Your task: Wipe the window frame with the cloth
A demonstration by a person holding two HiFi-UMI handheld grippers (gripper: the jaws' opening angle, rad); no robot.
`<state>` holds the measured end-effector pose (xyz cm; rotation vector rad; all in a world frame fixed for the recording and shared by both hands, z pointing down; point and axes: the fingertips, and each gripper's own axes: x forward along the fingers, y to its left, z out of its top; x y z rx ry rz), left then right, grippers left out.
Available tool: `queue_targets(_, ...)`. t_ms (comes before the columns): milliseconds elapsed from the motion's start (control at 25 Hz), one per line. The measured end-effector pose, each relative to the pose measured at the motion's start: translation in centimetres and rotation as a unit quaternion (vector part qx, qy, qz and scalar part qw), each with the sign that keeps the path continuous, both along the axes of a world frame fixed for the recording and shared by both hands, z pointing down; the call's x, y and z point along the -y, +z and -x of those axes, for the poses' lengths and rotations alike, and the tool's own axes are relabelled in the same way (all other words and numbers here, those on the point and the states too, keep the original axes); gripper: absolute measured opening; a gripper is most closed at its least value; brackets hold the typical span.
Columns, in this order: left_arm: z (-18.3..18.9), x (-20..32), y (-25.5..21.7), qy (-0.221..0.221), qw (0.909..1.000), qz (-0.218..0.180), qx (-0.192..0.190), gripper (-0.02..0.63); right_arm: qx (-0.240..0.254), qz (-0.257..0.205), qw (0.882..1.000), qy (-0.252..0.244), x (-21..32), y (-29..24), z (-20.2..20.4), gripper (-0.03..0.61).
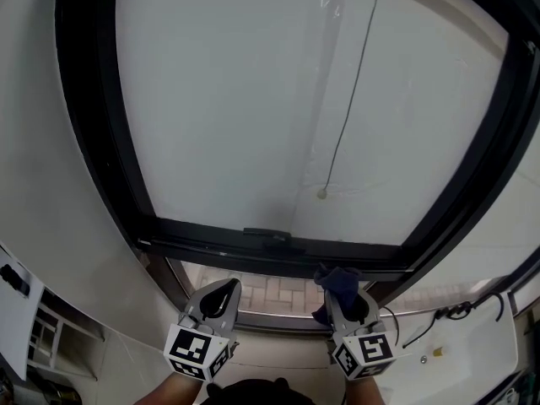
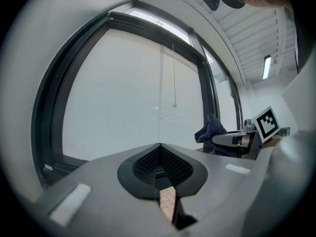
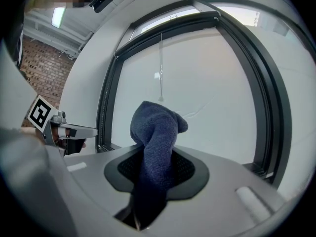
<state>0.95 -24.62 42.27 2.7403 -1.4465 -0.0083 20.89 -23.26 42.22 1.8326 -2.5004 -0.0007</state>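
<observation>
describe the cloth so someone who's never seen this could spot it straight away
Find the big window with the dark frame; just below its bottom rail two grippers point up at it. The cloth sticks up out of the right gripper, pinched in its jaws. It is the only dark blue, soft, bunched thing there; the left gripper holds nothing.
</observation>
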Motion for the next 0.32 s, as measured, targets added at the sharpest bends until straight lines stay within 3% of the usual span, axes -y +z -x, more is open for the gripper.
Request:
queue_targets(160, -0.05, 0.34, 0.04, -0.013, 0.9998, 0.017, -0.005, -0.006, -0.002, -0.003, 1.0, 0.008, -0.04, -0.02, -0.52, 0.117)
queue_targets(320, -0.63, -0.21, -0.66, 0.003, 1.0, 0.0, -0.002, -0.006, 0.013, 0.0, 1.0, 0.009, -0.21, 0.2, -0.85, 0.117)
